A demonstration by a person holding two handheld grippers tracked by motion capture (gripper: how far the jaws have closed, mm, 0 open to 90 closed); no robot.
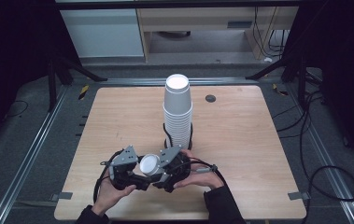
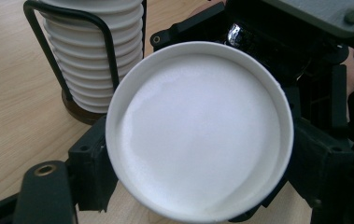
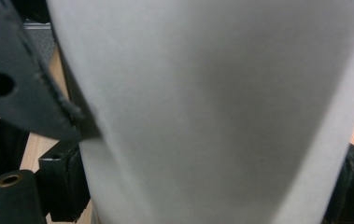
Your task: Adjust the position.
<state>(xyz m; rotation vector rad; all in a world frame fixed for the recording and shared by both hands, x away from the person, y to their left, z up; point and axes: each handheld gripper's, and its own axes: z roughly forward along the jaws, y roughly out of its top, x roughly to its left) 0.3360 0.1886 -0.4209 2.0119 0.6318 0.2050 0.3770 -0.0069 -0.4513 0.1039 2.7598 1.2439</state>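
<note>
A single white paper cup (image 1: 149, 164) is held tipped between my two grippers near the table's front edge, its base disc facing up. In the left gripper view the cup's recessed base (image 2: 198, 130) faces the camera, and my left gripper (image 2: 207, 177) has its jaws against both sides. In the right gripper view the cup's side wall (image 3: 212, 102) stands close between the jaws of my right gripper (image 3: 207, 191). From above, the left gripper (image 1: 135, 173) and right gripper (image 1: 164, 170) meet at the cup. A tall stack of upturned white cups (image 1: 178, 109) stands in a black wire holder (image 1: 166, 135) just behind.
The light wooden table (image 1: 240, 154) has a small dark round plug (image 1: 210, 98) at its back right. Cables (image 1: 319, 177) trail over the floor to the right. The cup stack (image 2: 93, 60) rises close beside the held cup.
</note>
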